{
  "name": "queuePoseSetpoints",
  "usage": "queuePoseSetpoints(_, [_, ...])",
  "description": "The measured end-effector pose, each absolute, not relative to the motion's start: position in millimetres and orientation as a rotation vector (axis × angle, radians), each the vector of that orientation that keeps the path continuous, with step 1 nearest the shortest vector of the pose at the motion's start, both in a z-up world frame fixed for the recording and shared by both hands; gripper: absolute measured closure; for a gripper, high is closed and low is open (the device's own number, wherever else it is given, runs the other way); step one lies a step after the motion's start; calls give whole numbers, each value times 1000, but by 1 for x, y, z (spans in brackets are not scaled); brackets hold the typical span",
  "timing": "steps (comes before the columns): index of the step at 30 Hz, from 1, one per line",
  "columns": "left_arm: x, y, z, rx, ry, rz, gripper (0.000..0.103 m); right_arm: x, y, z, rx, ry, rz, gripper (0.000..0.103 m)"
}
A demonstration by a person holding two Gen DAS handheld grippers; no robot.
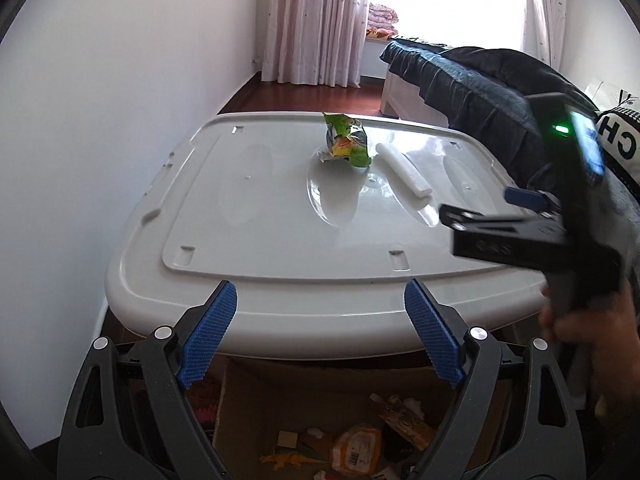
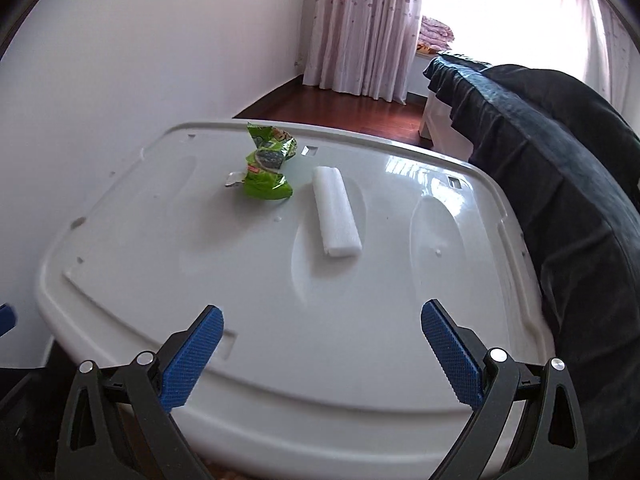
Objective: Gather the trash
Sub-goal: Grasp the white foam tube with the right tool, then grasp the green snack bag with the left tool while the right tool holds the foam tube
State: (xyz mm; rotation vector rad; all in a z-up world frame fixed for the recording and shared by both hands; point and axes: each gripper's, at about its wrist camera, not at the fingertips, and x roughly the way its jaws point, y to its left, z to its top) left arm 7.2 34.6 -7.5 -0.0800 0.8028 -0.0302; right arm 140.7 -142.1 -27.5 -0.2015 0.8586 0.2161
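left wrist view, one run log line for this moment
left gripper open, empty | right gripper open, empty | green wrapper, foam piece on lid

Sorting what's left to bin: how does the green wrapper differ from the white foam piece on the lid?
The green wrapper is crumpled, printed and stands up; the white foam piece is plain, smooth and lies flat. The wrapper sits nearer the wall, the foam nearer the bed. Both rest on the grey lid, apart, untouched.
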Motion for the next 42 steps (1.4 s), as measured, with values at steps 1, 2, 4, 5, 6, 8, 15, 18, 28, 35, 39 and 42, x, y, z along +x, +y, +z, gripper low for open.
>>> queuePoseSetpoints(1, [8, 34, -7, -88, 805, -38, 19, 154, -141, -31, -209, 860, 217, 5])
queuePoseSetpoints(2, [8, 36, -7, -93, 805, -42, 19, 162, -140, -34, -211, 860, 213, 5])
queuePoseSetpoints(4, [8, 37, -5, -103, 798, -48, 19, 190, -139, -43, -200, 881, 198, 5])
queuePoseSetpoints(5, [8, 38, -3, -102, 790, -45, 19, 200, -138, -46, -191, 891, 190, 5])
queuePoseSetpoints(6, [8, 39, -2, -100, 783, -40, 19, 210, -138, -51, -180, 904, 185, 5])
queuePoseSetpoints(8, [6, 41, -1, -94, 773, -32, 19, 233, -135, -62, -171, 936, 172, 5])
queuePoseSetpoints(15, [13, 55, -10, -145, 812, -22, 19, 275, -111, -87, -276, 983, 170, 7])
queuePoseSetpoints(18, [14, 61, -12, -174, 825, -20, 19, 283, -108, -89, -271, 987, 187, 9])
queuePoseSetpoints(28, [17, 58, -16, -175, 836, -16, 19, 291, -118, -90, -60, 1043, 306, 61])
queuePoseSetpoints(35, [17, 58, -17, -160, 834, -9, 19, 267, -120, -82, -93, 1017, 308, 67])
queuePoseSetpoints(39, [18, 58, -19, -151, 838, -1, 19, 244, -127, -68, -84, 977, 325, 67])
queuePoseSetpoints(42, [20, 56, -18, -126, 834, 14, 19, 215, -131, -47, -95, 933, 344, 67])
